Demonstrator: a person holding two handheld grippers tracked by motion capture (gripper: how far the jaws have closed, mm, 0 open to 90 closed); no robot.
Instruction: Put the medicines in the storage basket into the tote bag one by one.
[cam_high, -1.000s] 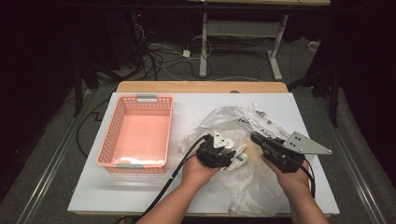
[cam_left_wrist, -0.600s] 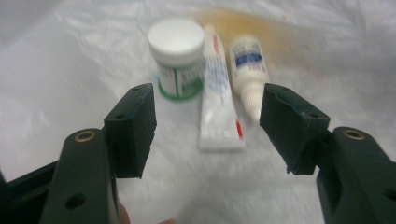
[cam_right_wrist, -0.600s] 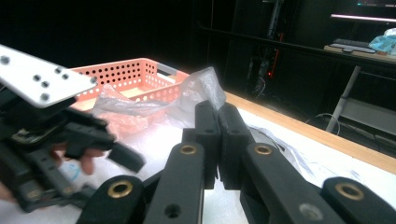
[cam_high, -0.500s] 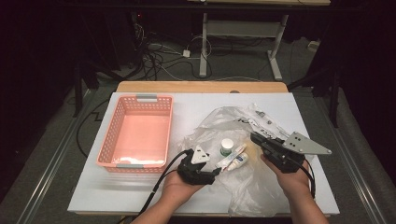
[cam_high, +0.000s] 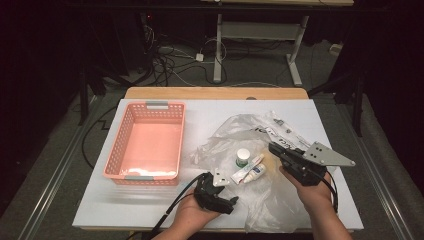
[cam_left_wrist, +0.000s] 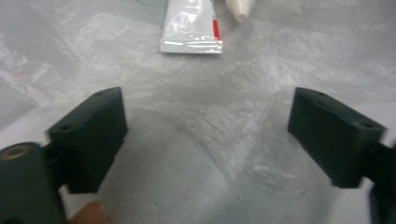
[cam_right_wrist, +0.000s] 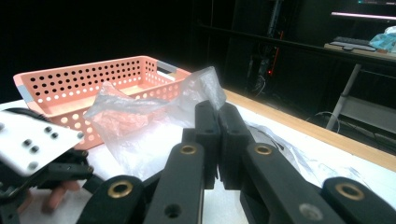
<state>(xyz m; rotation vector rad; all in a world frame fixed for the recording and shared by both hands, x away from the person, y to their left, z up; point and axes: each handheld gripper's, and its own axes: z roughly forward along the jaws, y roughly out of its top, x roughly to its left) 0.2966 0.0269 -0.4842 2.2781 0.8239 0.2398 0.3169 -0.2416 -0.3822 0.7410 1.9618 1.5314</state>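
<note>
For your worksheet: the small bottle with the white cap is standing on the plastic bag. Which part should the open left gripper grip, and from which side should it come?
Grip the bottle across its round body just below the cap, coming in level from the near left, where the left gripper already sits with jaws apart. It stands upright, so probably the sides offer the surest hold; the tubes lie close on its right, crowding that side.

The white tabletop (cam_high: 150, 205) carries a pink basket (cam_high: 147, 142); just right of the basket lies a crumpled clear plastic bag (cam_high: 235, 132).

Left tool (cam_high: 224, 199) opening, right tool (cam_high: 274, 148) closed
</note>
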